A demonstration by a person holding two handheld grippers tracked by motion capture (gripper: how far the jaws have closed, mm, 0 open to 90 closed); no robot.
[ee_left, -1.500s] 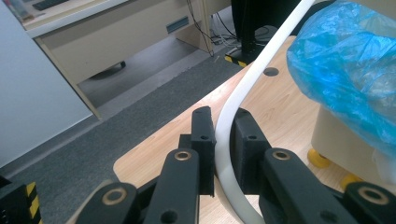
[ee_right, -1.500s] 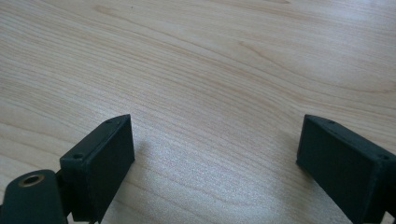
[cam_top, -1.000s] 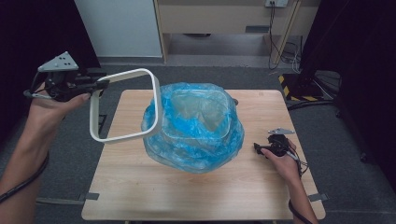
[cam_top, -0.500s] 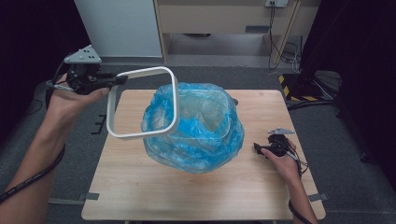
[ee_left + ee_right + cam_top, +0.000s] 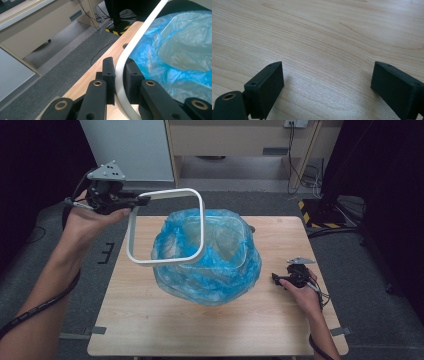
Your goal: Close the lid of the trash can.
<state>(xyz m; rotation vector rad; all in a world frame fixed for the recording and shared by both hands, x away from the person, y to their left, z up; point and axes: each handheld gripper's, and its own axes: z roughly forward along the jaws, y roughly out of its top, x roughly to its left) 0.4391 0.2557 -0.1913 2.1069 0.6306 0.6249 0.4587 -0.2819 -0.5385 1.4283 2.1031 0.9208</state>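
Note:
A white rounded-square frame [image 5: 165,261] hangs in the air, tilted, and overlaps the left side of a bin wrapped in a blue plastic bag [image 5: 215,275] at the table's middle. My left gripper [image 5: 142,199] is shut on the frame's upper left corner. In the left gripper view the white frame [image 5: 140,35] runs up between the black pads of the left gripper [image 5: 119,72], with the blue bag [image 5: 175,50] to the right. My right gripper [image 5: 276,279] rests low at the table's right side, open. In its own view the right gripper [image 5: 327,82] has bare wood between the jaws.
The wooden table [image 5: 150,320] has a small round hole [image 5: 125,46] near its far edge. Beyond it are grey carpet, a beige cabinet [image 5: 240,140] with cables, and a yellow-and-black striped base [image 5: 320,215] at the right.
My left hand has carried the white frame to the right and slightly up, from beside the bag to over its left side. The right gripper has stayed put.

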